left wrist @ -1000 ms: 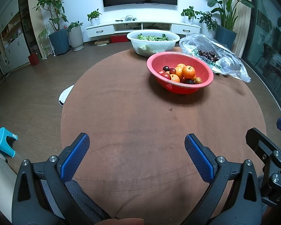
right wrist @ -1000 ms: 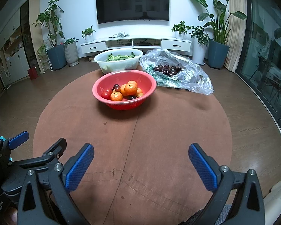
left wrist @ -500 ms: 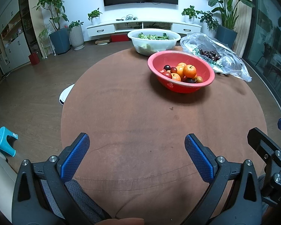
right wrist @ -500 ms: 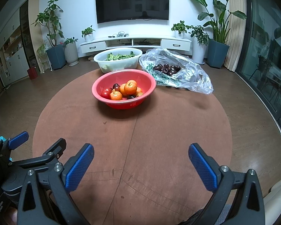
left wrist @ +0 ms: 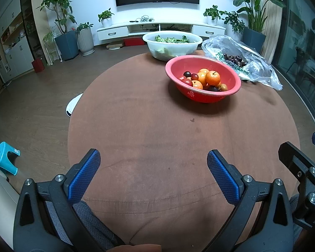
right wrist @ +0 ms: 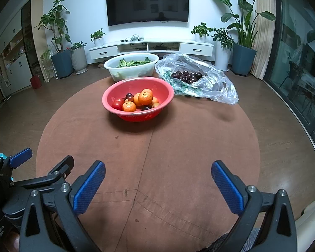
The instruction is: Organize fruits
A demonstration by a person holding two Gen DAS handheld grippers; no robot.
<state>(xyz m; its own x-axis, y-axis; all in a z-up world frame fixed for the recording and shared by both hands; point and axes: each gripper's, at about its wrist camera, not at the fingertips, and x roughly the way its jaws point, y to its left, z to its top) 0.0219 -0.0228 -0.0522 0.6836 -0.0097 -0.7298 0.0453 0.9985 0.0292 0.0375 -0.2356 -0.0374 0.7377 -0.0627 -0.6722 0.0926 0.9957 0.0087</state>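
Observation:
A red colander bowl (left wrist: 231, 77) stands at the far side of the round brown table (left wrist: 157, 136); it also shows in the right wrist view (right wrist: 113, 96). It holds oranges (right wrist: 145, 97), a tomato (right wrist: 117, 104) and dark plums (right wrist: 129, 96). A clear plastic bag (right wrist: 216, 84) with dark cherries (right wrist: 187, 76) lies to its right. My left gripper (left wrist: 153, 163) is open and empty over the near table edge. My right gripper (right wrist: 157, 178) is open and empty, also near the front edge, far from the bowl.
A white basin of green leaves (right wrist: 132, 66) stands behind the red bowl. A white round stool (left wrist: 73, 106) sits left of the table, a blue stool (left wrist: 5, 157) on the floor. Potted plants and a TV cabinet (right wrist: 151, 47) line the back wall.
Both grippers have shifted slightly; the bowl sits a little lower and nearer in both views. Both stay open and empty.

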